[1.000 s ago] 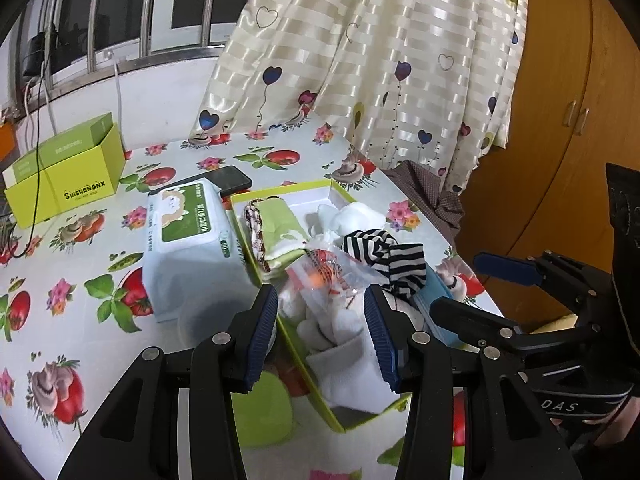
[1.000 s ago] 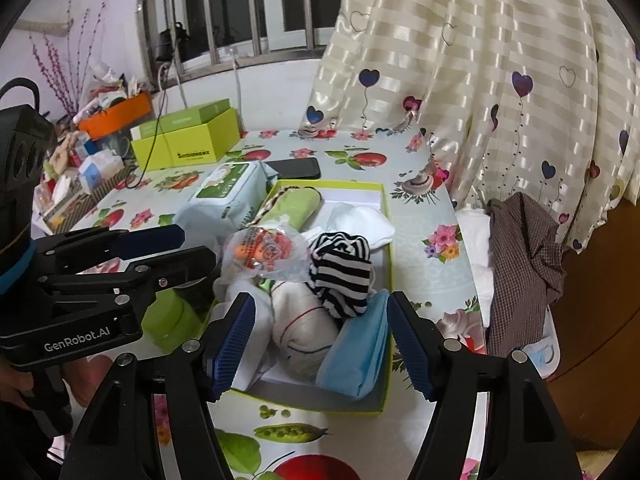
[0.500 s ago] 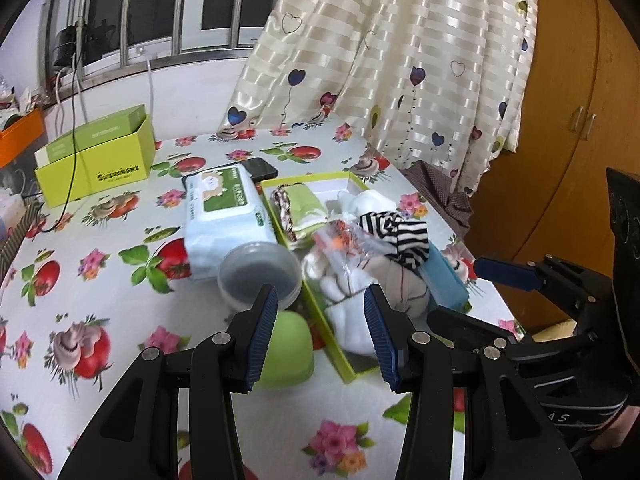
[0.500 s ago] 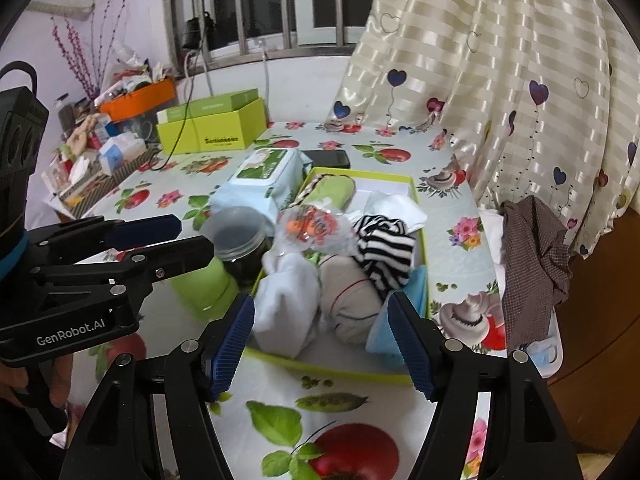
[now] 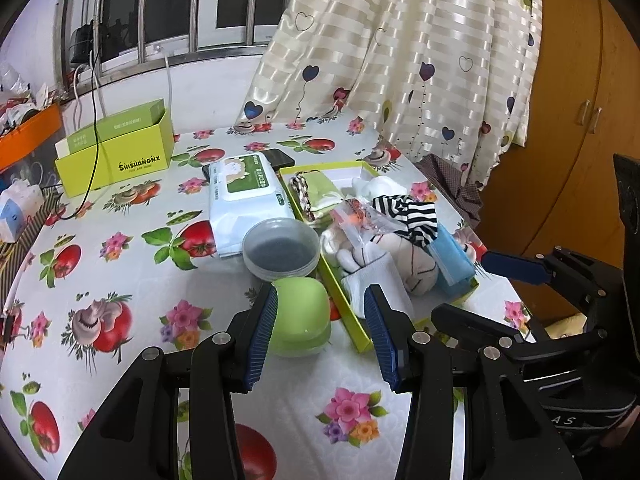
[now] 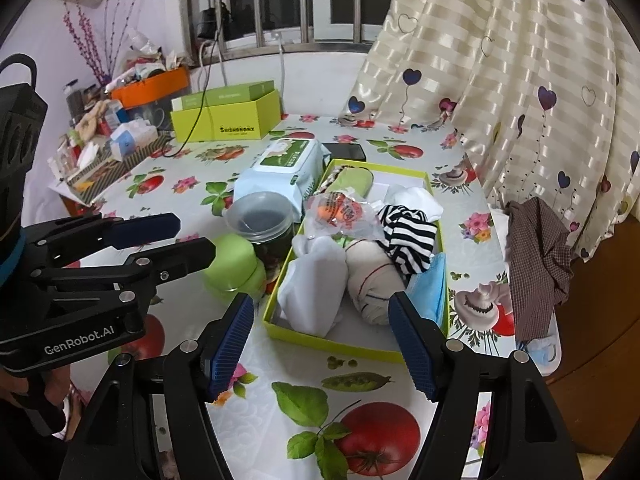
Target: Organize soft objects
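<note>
Both tools hang over the near edge of the table with nothing between their blue pads: the left tool (image 5: pixel 320 332) stands released above a green lidded pot (image 5: pixel 301 320), and the right tool (image 6: pixel 322 344) is spread just as wide in front of the yellow-green box (image 6: pixel 332 342). That box lies just right of the pot and holds the soft things: a white sock (image 6: pixel 316 280), a cream rolled bundle (image 6: pixel 372 280), a striped black-and-white cloth (image 6: pixel 412 236), a blue face mask (image 6: pixel 434 292) against the right wall, and a crinkled clear bag (image 6: pixel 340 212) on top. It looks like a pause between picks, with nothing yet chosen; the next move would call for one tool to dip toward a single item and close on it without dragging its neighbours. The right view alone shows the checked brown cloth (image 6: pixel 536 264) draped off the table's right edge and the cluttered far-left corner; the left view shows the wet-wipes pack (image 5: pixel 248 204) more fully, beyond a clear plastic tub (image 5: pixel 282 248).
</note>
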`<state>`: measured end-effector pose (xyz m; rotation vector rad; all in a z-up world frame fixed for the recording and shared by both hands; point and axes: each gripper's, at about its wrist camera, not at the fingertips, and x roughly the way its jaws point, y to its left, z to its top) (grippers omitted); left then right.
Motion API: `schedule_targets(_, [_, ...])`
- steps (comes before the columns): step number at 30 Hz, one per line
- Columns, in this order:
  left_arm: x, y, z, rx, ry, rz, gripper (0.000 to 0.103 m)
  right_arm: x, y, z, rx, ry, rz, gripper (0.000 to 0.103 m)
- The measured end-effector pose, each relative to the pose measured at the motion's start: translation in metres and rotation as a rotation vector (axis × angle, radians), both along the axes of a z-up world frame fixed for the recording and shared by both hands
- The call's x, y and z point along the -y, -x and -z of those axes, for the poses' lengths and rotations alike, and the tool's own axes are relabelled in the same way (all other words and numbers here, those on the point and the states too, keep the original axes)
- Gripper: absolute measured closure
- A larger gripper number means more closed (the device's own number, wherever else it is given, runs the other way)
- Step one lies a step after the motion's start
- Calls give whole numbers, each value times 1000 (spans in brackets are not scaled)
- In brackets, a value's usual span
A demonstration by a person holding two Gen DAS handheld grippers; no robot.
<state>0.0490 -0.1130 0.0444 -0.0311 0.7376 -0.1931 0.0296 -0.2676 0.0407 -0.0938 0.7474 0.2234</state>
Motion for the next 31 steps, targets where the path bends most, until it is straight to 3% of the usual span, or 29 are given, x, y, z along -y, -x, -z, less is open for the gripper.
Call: schedule_targets(31, [-5, 7, 5, 4, 8, -31, 56, -11, 5, 5, -17, 14, -15, 32])
